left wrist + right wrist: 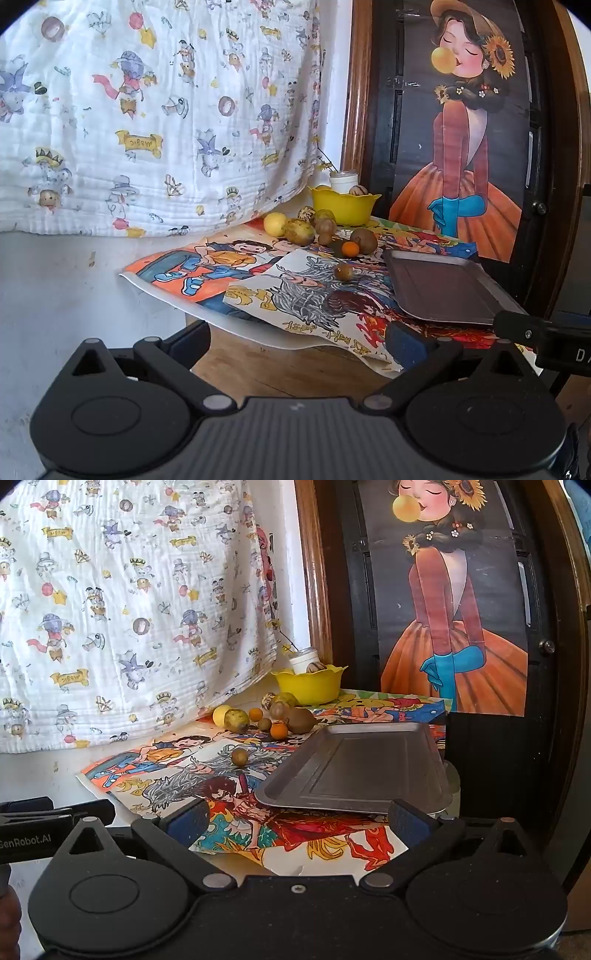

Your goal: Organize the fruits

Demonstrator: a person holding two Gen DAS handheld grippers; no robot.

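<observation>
A cluster of fruits lies on cartoon posters spread over the table: a yellow lemon [275,224], a greenish fruit [299,231], a brown kiwi [364,240] and a small orange [350,249]. One small brown fruit [343,272] [239,757] sits apart, nearer to me. Behind the cluster stands a yellow bowl [345,206] [308,686] with a striped fruit in it. An empty metal tray [443,288] [354,768] lies at the right. My left gripper [299,343] and my right gripper [299,821] both hover open, short of the fruits, nothing between their fingers.
A cartoon-print cloth [147,110] hangs at the left over a white wall. A white jar [343,179] stands behind the bowl. A dark door with a painted girl poster [465,147] closes the right side. The posters overhang the table's near edge [295,336].
</observation>
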